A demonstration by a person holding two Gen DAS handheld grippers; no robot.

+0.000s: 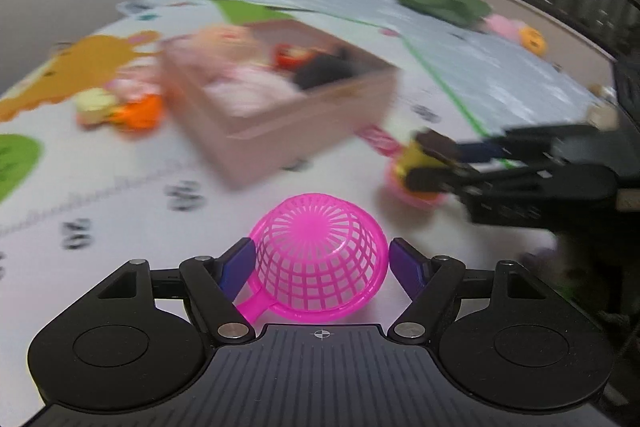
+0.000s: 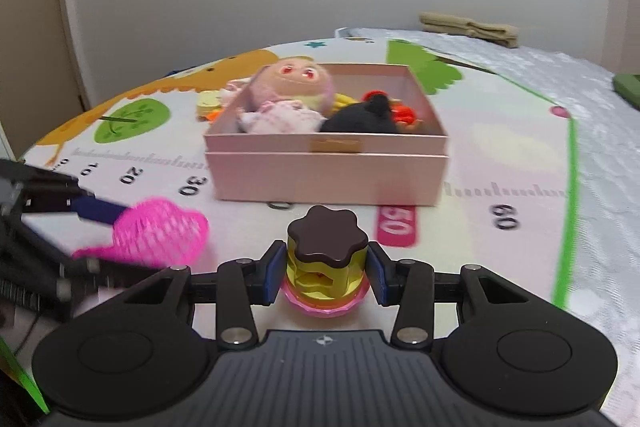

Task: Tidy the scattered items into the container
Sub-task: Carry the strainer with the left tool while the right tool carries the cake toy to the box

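Note:
A pink plastic strainer (image 1: 320, 255) lies dome-up between the blue pads of my left gripper (image 1: 322, 263), which is shut on it; its handle pokes out lower left. It stays sharp while the background blurs. My right gripper (image 2: 327, 275) is shut on a toy cake (image 2: 326, 259) with a brown flower-shaped top, yellow body and pink base. The pink box (image 2: 328, 179) stands just beyond on the mat and holds a doll (image 2: 292, 87), a black plush (image 2: 360, 119) and red bits. In the left wrist view the box (image 1: 304, 131) is ahead to the left and the right gripper (image 1: 424, 161) is at right.
Yellow and orange toys (image 1: 120, 107) lie on the play mat left of the box. A green toy (image 1: 444, 3) and small pink and orange toys (image 1: 516, 31) sit far right. A folded towel (image 2: 468, 27) lies by the back wall.

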